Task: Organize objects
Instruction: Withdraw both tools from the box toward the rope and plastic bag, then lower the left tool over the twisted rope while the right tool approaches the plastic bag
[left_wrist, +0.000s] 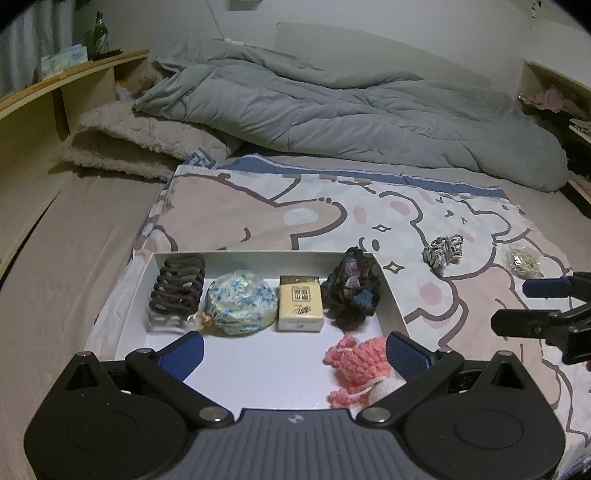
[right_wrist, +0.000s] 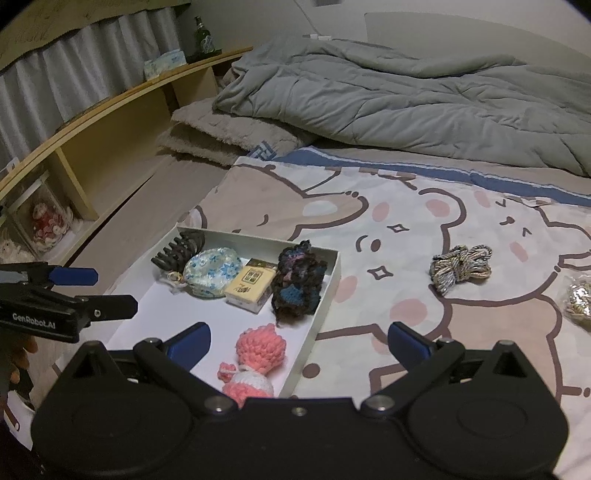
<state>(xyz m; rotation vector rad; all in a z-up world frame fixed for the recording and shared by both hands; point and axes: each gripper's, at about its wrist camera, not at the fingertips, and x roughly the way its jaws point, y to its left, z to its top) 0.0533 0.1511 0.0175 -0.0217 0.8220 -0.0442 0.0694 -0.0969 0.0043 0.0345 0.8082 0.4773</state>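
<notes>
Now both hand-held grippers open, pink crochet toy (left_wrist: 356, 363) in white box (left_wrist: 258, 254).

Grey quilt (left_wrist: 351, 110) bunched at far end of bed, beige fuzzy blanket (left_wrist: 147, 144) folded beside it at left. Cartoon-bear sheet (right_wrist: 406, 221) spread flat on the mattress. Wooden headboard shelf (right_wrist: 129, 96) along left side; green bottle (right_wrist: 202, 35) and tissue pack (right_wrist: 164, 61) stand on top. Grey curtain (right_wrist: 74, 85) behind.

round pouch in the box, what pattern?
The round pouch is pale with small blue flowers, clearest in the left wrist view.
</notes>
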